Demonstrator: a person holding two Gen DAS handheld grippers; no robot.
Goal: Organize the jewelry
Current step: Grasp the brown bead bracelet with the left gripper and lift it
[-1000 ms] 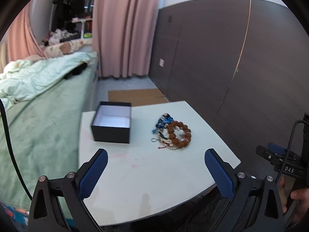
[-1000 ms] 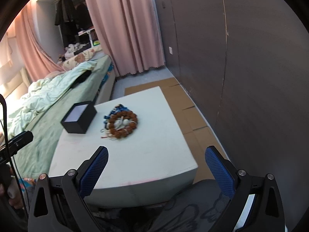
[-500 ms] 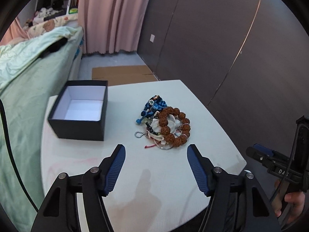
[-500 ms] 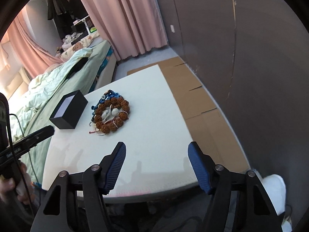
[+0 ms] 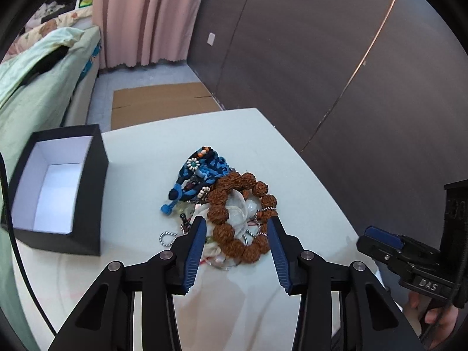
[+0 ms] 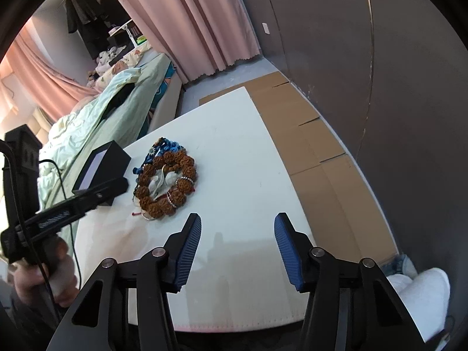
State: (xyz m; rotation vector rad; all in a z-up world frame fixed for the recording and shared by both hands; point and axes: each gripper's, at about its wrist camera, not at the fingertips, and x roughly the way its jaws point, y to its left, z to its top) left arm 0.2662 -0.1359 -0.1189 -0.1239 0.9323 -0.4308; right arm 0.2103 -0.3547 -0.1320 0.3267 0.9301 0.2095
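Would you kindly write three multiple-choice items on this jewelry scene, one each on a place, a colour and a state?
1. Where does the black box stand relative to the jewelry pile in the left wrist view?
A. to its left
B. to its right
C. on top of it

2. What colour are the large beads of the beaded bracelet?
A. green
B. brown
C. white

3. What state is the left gripper in?
A. shut on the bracelet
B. open, jaws either side of the bracelet's near part
C. out of view

Answers:
1 A, the box sits left of the pile on the white table.
2 B, the knobbly beads are reddish brown.
3 B, a clear gap separates both blue pads from the beads.
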